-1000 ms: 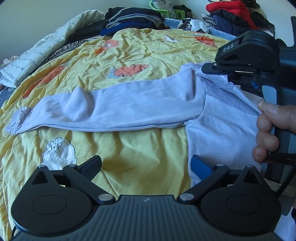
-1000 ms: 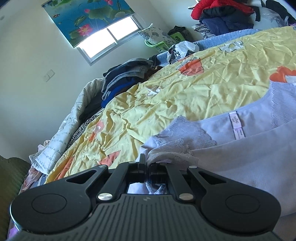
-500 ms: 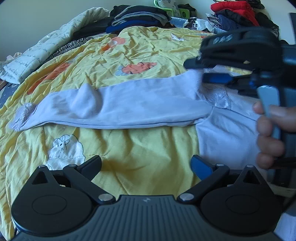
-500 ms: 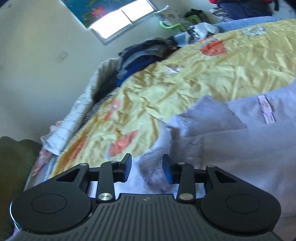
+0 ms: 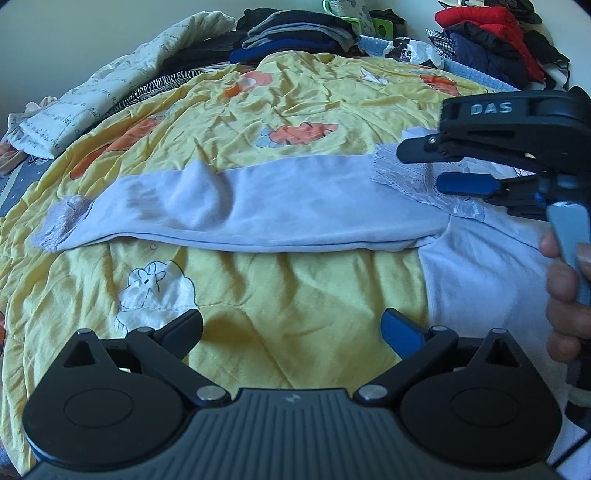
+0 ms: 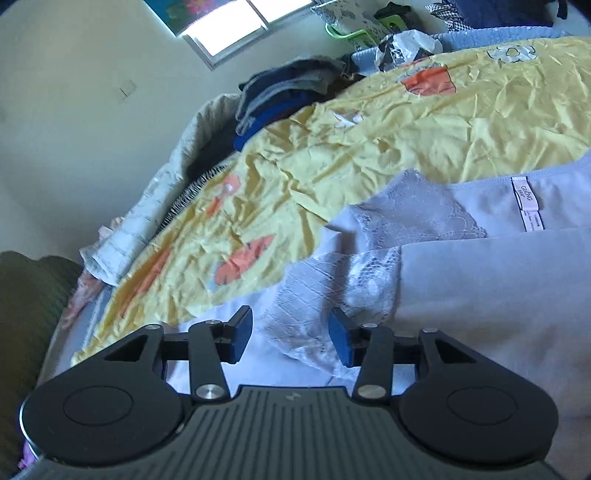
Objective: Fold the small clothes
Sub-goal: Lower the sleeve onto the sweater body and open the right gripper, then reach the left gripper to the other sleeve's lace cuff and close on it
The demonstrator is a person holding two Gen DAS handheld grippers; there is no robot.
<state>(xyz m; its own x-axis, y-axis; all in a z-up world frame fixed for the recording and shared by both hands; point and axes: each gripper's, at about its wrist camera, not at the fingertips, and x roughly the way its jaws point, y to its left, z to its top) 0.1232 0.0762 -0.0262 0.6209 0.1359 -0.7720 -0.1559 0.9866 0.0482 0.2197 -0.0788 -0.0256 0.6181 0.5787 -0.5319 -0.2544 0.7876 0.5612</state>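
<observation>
- The left gripper [image 5: 291, 330] had its fingers [image 5: 183, 328] wide apart, and nothing was between them. Only the yellow quilt [image 5: 295, 302] lay under the gap.
- The top [image 5: 258, 210], a pale lilac garment, lay flat on the quilt beyond the left fingers. One sleeve [image 5: 207, 206] stretched across, well to the left of the left finger, and ended in a lace cuff [image 5: 62, 218].
- The body of the top was just beside the right finger of the left gripper and went on to the right of it.
- The right gripper [image 6: 290, 334] stood with its fingers [image 6: 341, 339] apart. The jaws had just been opening. A fold of lace [image 6: 306, 321] lay loose in the gap, and the pads did not press it.
- In the left wrist view, the right gripper [image 5: 428, 166] was above the lace shoulder, and a hand [image 5: 567, 295] held its handle.
- A neck label [image 6: 528, 203] showed far beyond the right finger of the right gripper.
- Piles of clothes [image 5: 295, 33] lay at the far edge of the quilt.
</observation>
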